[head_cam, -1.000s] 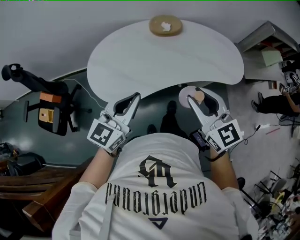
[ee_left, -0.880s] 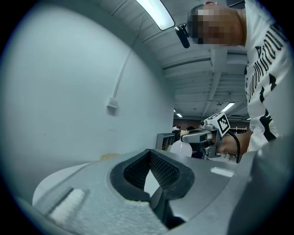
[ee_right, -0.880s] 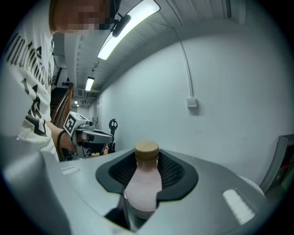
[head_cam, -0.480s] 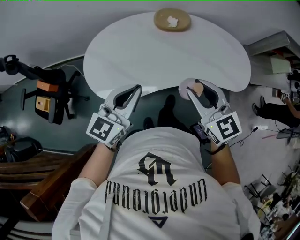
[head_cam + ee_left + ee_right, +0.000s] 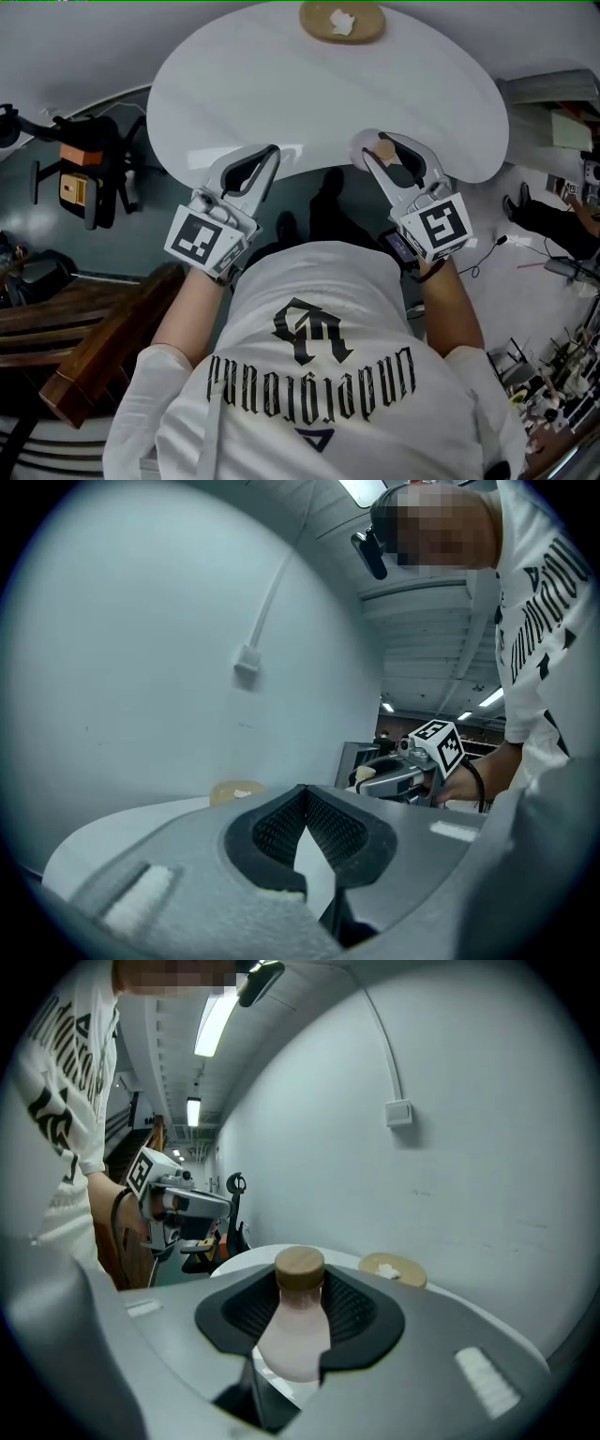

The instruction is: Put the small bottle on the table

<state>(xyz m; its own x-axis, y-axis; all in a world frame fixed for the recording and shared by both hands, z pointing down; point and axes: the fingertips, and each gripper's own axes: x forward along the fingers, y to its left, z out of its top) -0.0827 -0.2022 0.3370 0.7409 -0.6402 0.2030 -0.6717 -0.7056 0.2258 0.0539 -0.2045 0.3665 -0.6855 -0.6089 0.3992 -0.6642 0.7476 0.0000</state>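
Observation:
A small bottle (image 5: 295, 1330) with a pale pink body and a tan wooden cap stands upright between the jaws of my right gripper (image 5: 300, 1283), which is shut on it. In the head view the bottle (image 5: 382, 148) and right gripper (image 5: 373, 150) hang at the near edge of the white round table (image 5: 328, 84). To the left, my left gripper (image 5: 270, 152) also reaches the table's near edge. Its pads meet at the tip (image 5: 305, 791) with nothing between them.
A round tan disc (image 5: 342, 21) with a white scrap on it lies at the table's far edge by the wall. An office chair (image 5: 84, 173) stands to the left and a wooden bench (image 5: 84, 347) at lower left. Clutter and a seated person (image 5: 553, 211) are at the right.
Both grippers have moved forward from over the dark floor to the table's near edge, the bottle still held in the right one. The left gripper has stayed shut.

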